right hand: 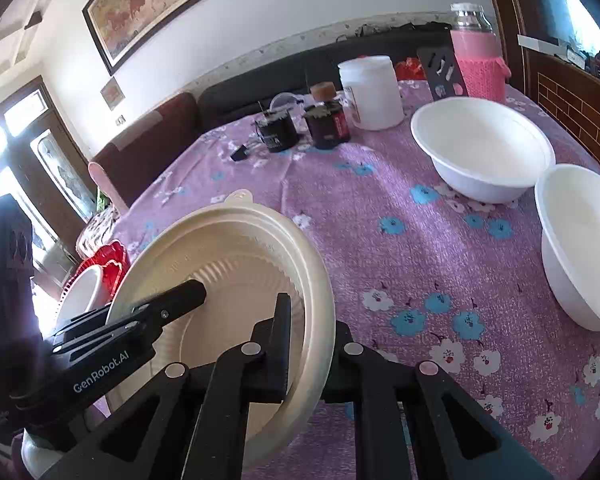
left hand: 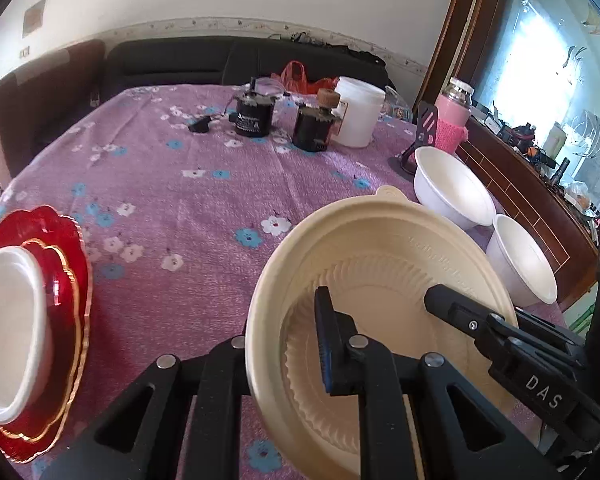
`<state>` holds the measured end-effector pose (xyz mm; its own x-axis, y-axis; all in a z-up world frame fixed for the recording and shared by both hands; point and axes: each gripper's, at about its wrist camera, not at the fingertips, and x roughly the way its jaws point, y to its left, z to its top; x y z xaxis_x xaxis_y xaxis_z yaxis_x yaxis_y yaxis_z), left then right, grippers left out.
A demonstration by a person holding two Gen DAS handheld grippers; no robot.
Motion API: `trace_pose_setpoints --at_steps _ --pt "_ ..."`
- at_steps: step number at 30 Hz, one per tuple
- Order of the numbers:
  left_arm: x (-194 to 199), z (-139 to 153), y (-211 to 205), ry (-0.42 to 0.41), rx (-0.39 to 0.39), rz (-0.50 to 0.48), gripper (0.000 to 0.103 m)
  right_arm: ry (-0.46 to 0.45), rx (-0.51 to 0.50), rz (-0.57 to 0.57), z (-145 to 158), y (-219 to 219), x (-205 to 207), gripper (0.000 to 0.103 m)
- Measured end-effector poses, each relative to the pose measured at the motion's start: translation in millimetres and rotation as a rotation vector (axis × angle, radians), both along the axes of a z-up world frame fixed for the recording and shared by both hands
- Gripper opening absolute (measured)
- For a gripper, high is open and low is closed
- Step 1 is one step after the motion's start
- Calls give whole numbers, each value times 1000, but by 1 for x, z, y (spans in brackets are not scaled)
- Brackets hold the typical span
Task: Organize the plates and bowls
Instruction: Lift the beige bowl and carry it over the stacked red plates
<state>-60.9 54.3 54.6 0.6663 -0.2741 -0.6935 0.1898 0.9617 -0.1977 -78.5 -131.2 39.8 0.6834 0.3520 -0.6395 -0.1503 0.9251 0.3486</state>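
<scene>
Cream plate (left hand: 380, 280): pinched at opposite rims by left hand-held gripper (left hand: 284, 344) and right hand-held gripper (right hand: 308, 344), apparently lifted off the bench (left hand: 200, 200). Step: carrying. Next, likely: stacking with red plates (left hand: 66, 280), left of left hand-held gripper.

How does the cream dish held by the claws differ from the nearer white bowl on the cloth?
The cream dish is shallow and ribbed; the white bowl is deep and smooth. The cream dish is tilted off the cloth; the white bowl sits upright on it. Both are round and empty.

cream plate (left hand: 380, 264) | red gold-rimmed plates (left hand: 66, 280) | purple floral tablecloth (left hand: 180, 184)
</scene>
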Motion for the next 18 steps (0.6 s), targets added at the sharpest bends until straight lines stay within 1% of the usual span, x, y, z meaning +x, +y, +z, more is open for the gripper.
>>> trace_pose_setpoints --at_steps 3,5,8,10,12,14,18 --pt "-19 21 22 -32 21 41 15 -32 8 26 19 17 -8 11" --pt "-30 37 43 -58 28 81 15 -45 20 66 32 37 -11 11" --pt "-41 55 82 -75 45 153 15 -50 15 142 49 79 -12 11" --pt "-45 64 110 -82 70 211 15 -54 1 193 57 110 -10 11" --pt "-45 67 135 -71 95 268 15 -40 -4 241 62 143 -5 11" --pt "-43 64 161 -51 123 321 15 -15 -12 286 61 177 2 11" --pt "-31 43 201 17 167 399 18 41 -50 337 45 233 20 12"
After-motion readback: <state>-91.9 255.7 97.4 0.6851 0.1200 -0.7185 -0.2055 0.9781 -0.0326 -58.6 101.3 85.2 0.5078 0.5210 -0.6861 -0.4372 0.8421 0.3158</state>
